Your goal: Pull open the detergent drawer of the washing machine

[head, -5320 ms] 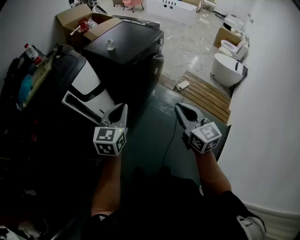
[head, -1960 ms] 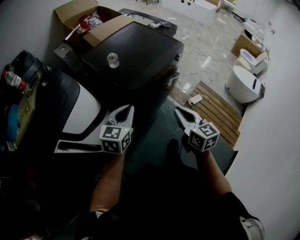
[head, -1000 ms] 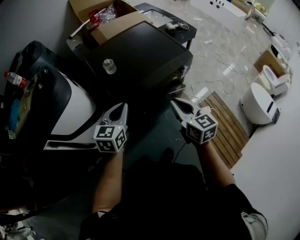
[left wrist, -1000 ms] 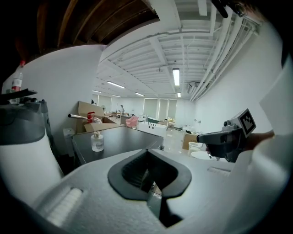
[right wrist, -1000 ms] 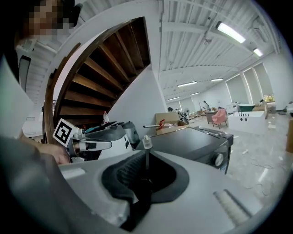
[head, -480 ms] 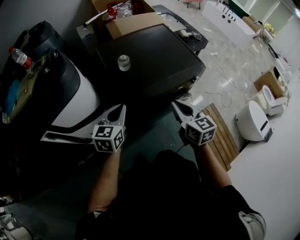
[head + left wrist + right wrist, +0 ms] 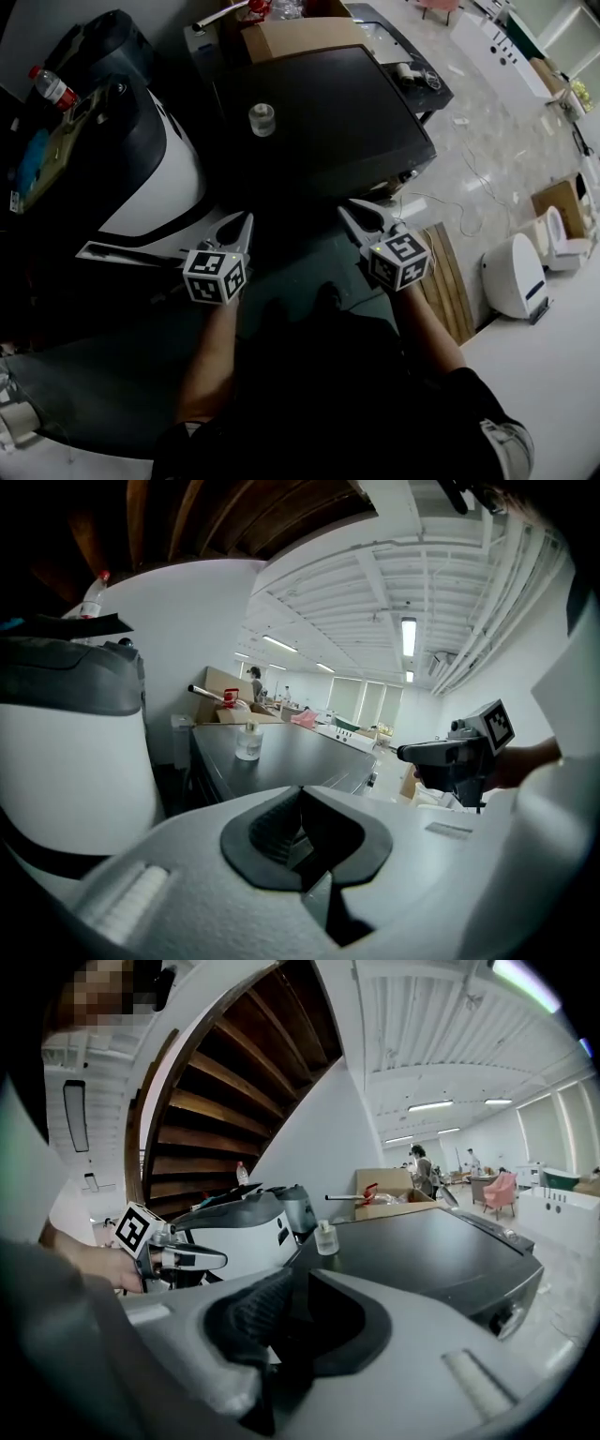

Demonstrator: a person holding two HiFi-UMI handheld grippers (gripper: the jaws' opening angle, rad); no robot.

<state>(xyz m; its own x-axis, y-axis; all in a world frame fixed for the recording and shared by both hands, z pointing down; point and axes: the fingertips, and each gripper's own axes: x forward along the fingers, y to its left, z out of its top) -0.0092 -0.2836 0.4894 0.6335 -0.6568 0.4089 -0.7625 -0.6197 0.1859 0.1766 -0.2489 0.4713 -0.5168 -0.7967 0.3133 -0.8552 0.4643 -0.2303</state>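
Observation:
The black washing machine [image 7: 319, 112] stands ahead of me, its flat dark top facing up, and a small glass bottle [image 7: 262, 119] rests on it. Its front edge [image 7: 408, 176] shows a few controls, but I cannot make out the detergent drawer. My left gripper [image 7: 241, 225] hovers shut and empty, short of the machine's near left corner. My right gripper [image 7: 354, 216] hangs before the front side. Its jaws are opening with nothing between them. In the right gripper view the washer top [image 7: 422, 1251] lies beyond the jaws, and the left gripper [image 7: 183, 1258] shows at the left.
A white and black appliance [image 7: 159, 178] stands close on the left with a red-capped bottle [image 7: 52, 86] on the clutter behind it. A cardboard box [image 7: 291, 33] sits behind the washer. On the floor to the right lie a wooden pallet [image 7: 450, 291], cables and a white toilet [image 7: 516, 272].
The washer has slid toward the middle of the head view and looms larger as both grippers came closer to it. The right jaws have parted a little.

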